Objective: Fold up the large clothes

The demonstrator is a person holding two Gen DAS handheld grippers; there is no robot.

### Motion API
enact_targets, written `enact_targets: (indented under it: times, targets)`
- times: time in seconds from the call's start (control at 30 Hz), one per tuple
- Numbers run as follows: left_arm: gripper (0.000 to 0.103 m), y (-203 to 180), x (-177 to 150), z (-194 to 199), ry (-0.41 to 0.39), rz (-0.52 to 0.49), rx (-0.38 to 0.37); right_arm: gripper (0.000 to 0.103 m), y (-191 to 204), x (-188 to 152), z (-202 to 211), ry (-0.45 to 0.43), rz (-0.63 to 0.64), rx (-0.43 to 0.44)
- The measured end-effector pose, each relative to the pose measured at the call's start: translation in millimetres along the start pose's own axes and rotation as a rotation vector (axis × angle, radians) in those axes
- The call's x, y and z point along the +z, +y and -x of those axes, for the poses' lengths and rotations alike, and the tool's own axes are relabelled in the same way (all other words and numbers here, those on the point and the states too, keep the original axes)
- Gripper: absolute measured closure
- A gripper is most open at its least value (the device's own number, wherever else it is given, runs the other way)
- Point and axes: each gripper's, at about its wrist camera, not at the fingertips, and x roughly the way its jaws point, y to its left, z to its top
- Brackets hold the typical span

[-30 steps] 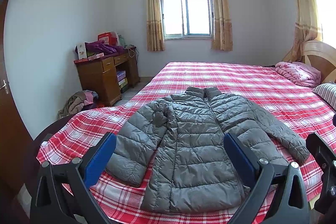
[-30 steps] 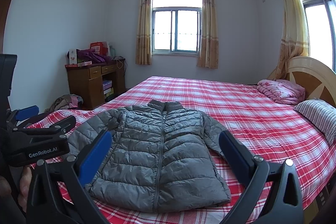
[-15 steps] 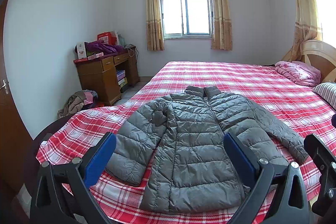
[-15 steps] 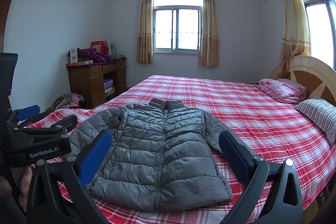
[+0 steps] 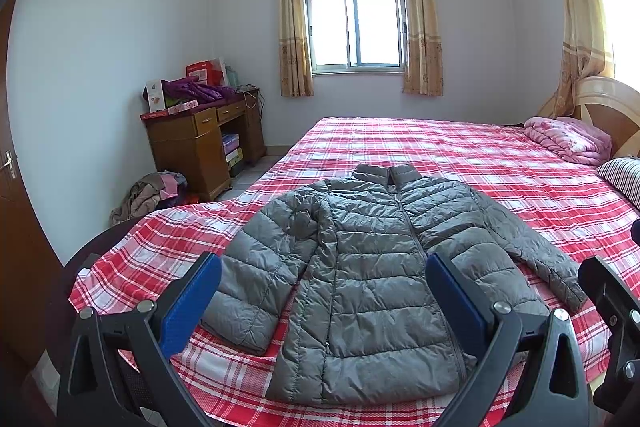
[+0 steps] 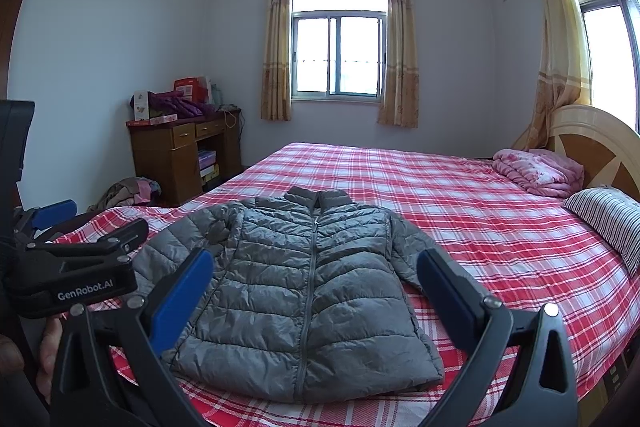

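Grey quilted puffer jacket (image 5: pixel 372 275) is lying flat, zipped, on red plaid bedsheet (image 5: pixel 460 155), ready for folding; left gripper (image 5: pixel 320 297) and right gripper (image 6: pixel 316 293) are hovering above, jaws apart, gripping nothing.

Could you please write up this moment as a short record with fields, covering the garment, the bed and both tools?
garment: grey puffer jacket, zipped, front up, collar toward the window
sleeves: both spread out to the sides, none folded in yet
surface: bed with red plaid sheet
left tool: open, above the jacket's near hem, holding nothing
right tool: open, also short of the jacket, holding nothing
by the headboard: pink quilt, striped pillow
beside the bed: wooden desk with clutter on top
fold progress: not started
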Motion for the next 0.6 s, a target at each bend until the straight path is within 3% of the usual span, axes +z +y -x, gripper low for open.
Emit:
enact_targets:
  times: [0.6]
  targets:
    - [0.001,1.0,-0.6,0.4,0.003,0.000,-0.001,0.000,0.5,0.6,0.2,0.004,-0.002,0.009]
